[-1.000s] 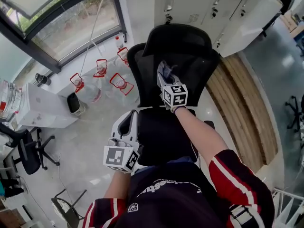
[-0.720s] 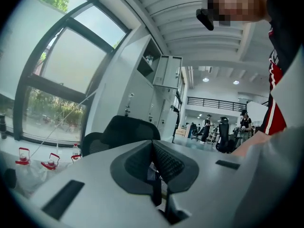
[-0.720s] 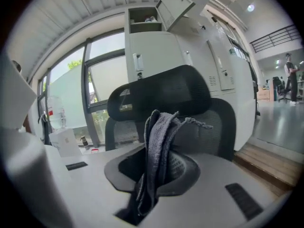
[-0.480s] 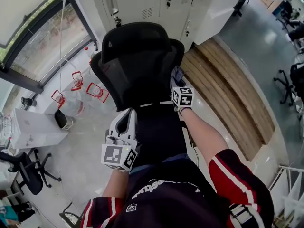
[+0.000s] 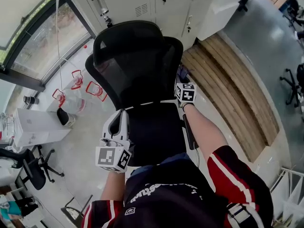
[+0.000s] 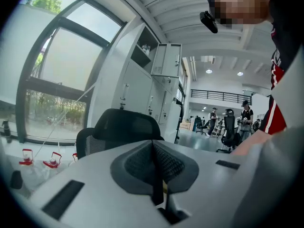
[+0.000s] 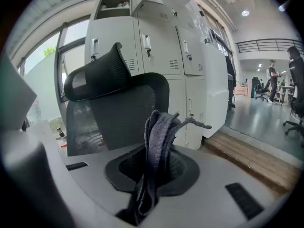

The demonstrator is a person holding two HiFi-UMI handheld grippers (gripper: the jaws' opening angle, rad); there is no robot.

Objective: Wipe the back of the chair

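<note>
Currently my right tool (image 5: 182,78) is clamped on a grey cloth (image 7: 159,137) and sits just beside the right edge of the black mesh chair back (image 5: 137,65). Contact between cloth and mesh cannot be confirmed. My left tool (image 5: 118,125) has its jaws pressed together with nothing between them, low at the left side of the seat (image 5: 156,132). White lockers (image 5: 142,4) stand behind the chair.

Left hand-held gripper (image 6: 153,151) jaws together, black chair (image 6: 121,129) beyond
</note>
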